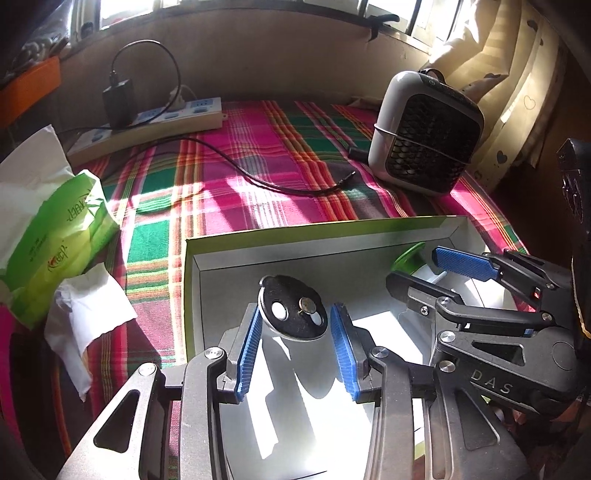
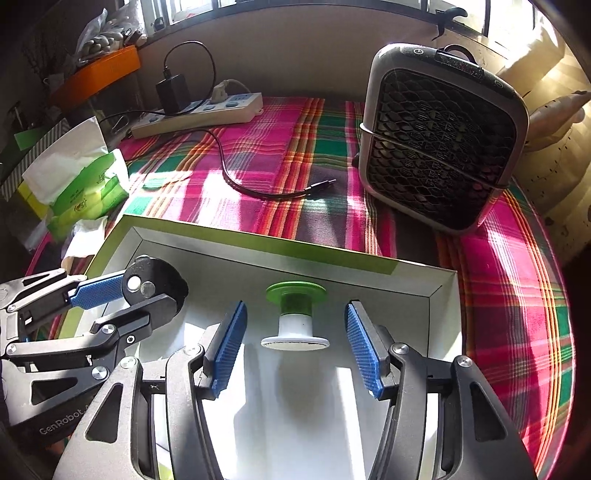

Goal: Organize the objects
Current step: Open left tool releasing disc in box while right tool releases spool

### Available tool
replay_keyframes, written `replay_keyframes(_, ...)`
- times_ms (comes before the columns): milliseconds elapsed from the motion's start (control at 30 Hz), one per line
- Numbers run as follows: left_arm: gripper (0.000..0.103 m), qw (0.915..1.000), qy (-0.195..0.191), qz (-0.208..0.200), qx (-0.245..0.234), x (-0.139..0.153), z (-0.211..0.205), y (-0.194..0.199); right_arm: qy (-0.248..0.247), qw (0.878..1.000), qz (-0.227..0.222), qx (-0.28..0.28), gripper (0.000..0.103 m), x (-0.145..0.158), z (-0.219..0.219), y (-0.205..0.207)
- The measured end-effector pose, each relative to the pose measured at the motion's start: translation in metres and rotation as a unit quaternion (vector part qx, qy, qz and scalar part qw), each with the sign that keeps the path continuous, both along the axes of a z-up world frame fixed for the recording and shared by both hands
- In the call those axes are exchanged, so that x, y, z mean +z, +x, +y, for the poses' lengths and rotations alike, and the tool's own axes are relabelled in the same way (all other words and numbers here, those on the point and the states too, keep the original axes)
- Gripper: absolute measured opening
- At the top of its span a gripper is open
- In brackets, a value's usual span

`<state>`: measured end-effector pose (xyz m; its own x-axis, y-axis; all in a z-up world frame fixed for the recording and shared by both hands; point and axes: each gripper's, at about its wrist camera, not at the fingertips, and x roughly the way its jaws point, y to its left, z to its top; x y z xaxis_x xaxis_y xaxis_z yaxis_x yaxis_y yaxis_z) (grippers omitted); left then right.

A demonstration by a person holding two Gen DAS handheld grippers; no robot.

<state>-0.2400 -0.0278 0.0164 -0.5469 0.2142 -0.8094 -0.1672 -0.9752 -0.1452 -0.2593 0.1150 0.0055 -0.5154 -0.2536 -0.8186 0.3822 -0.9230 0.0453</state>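
On the plaid-covered table, inside the open box (image 2: 258, 240), my left gripper (image 1: 295, 350) stands spread around the black disc (image 1: 293, 314). My right gripper (image 2: 295, 347), jaws spread, brackets the green-and-white spool (image 2: 295, 317), lying with its axis pointing far.

right gripper (image 2: 295, 345) jaws apart | green-white spool (image 2: 295, 317) between, untouched | in box (image 2: 441, 295) | fan (image 2: 439, 136) behind

Grey metal grippers, silver screws, ribbed blue fingers (image 2: 360, 347), "DAS" and "GenRobot" markings.

Lighting: strong daylight from the windows (image 1: 417, 18) behind.
Barred shadows stripe the checked cloth (image 1: 240, 184); box floor (image 2: 295, 387) glares white; edges bend, corners dark.
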Motion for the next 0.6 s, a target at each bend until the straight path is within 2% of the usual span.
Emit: replay_keyframes(600, 0.039, 0.9981, 0.03, 0.053, 0.009, 0.036, -0.018, 0.062, -0.032, 0.998, 0.046, -0.03, 0.056, 0.039, 0.036, 0.061)
